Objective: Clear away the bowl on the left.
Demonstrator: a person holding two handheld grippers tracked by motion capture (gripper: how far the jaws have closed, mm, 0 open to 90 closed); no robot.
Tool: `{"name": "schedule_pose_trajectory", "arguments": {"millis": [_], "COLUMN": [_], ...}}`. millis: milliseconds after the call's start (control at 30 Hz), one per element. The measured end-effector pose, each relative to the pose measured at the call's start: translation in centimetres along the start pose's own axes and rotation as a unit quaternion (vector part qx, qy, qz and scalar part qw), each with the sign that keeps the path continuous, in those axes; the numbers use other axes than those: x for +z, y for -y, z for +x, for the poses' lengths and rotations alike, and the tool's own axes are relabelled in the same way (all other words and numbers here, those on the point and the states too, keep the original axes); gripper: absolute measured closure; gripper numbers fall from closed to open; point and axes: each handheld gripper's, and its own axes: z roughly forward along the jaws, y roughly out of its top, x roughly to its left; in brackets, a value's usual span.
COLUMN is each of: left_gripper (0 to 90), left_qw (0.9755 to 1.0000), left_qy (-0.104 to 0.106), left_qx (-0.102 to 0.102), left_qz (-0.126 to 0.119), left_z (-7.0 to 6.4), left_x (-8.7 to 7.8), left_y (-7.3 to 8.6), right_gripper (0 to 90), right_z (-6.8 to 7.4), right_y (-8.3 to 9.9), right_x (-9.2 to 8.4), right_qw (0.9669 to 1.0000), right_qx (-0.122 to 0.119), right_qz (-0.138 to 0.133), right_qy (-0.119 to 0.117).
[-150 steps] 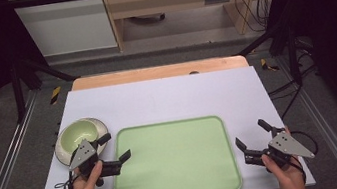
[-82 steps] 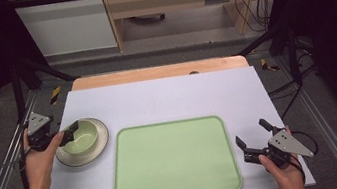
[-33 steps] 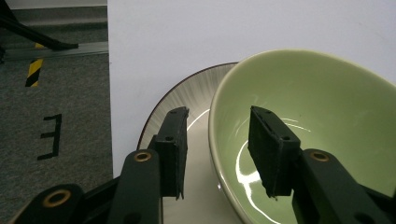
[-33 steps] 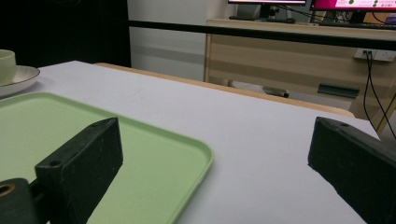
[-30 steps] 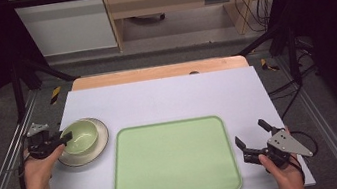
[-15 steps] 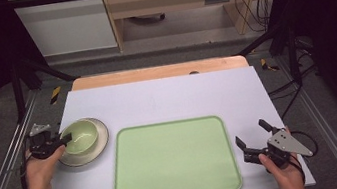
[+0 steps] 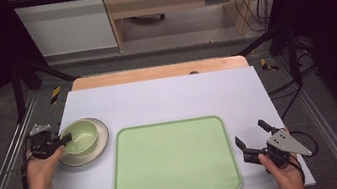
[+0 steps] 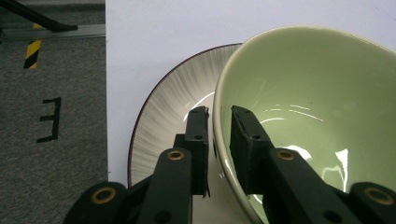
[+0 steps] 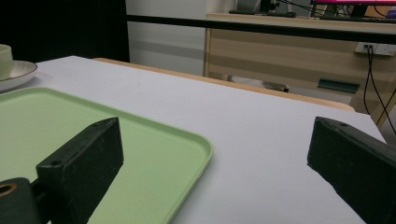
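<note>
From the high view, the left tool (image 7: 62, 140) sits at the left rim of the glossy pale-green ceramic bowl (image 7: 81, 135), which stands on a round grey-white plate with a dark edge (image 7: 102, 144) at the left side of the white counter (image 7: 167, 99). The flat light-green plastic tray (image 7: 174, 160) lies bare in the middle, just beside the plate. The right tool (image 7: 254, 140) hovers near the tray's right edge, its jaws spread wide.

In the left gripper view, the left tool (image 8: 219, 135) straddles the pale-green bowl's (image 8: 317, 107) wall, 1 jaw outside over the plate (image 8: 173, 102) and 1 inside; the jaws look nearly together on the rim, so a pinch seems made or almost made.

In the right gripper view, the right tool (image 9: 215, 154) is wide apart and empty, with the tray's corner (image 9: 159, 140) between its jaws.

Judging by this, the bowl is gripped but not lifted; if it is bound for the tray, that whole move is left.
</note>
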Motion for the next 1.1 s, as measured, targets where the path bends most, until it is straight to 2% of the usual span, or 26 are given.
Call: {"name": "schedule_pose_trajectory", "arguments": {"millis": [367,533,633,700,767,933,1100], "left_gripper": [81.8,82.8,82.9,83.0,82.8,82.1,81.8], "left_qw": [1.0000,0.9996,0.9997,0.9994,0.9994,0.9998,0.9996], "left_qy": [-0.002,0.020,0.017,0.021,0.021,0.015,0.017], "left_qx": [-0.006,-0.020,-0.018,-0.026,-0.026,-0.011,-0.015], "left_qz": [0.000,-0.003,-0.003,-0.002,-0.004,-0.008,-0.013], "left_z": [-0.1,0.1,0.1,0.0,-0.1,-0.7,-0.6], "left_x": [0.0,-0.3,-0.3,-0.5,-0.6,-1.0,-1.1], "left_y": [-0.1,-0.2,-0.2,-0.4,-0.6,-1.1,-1.2], "right_gripper": [3.7,3.8,3.8,3.8,3.8,3.8,3.8], "right_z": [0.1,0.1,0.1,0.1,0.1,0.0,-0.2], "right_y": [0.0,0.1,0.1,0.1,0.1,0.0,0.0], "right_x": [0.1,0.2,0.3,0.2,0.2,-0.1,-0.1], "right_qw": [1.0000,1.0000,1.0000,1.0000,1.0000,1.0000,1.0000], "right_qx": [-0.002,-0.004,-0.001,-0.002,-0.004,-0.002,-0.001], "right_qz": [0.004,0.007,0.006,0.006,0.005,0.001,-0.001], "right_qy": [0.000,-0.002,-0.003,-0.003,-0.005,-0.001,0.002]}}
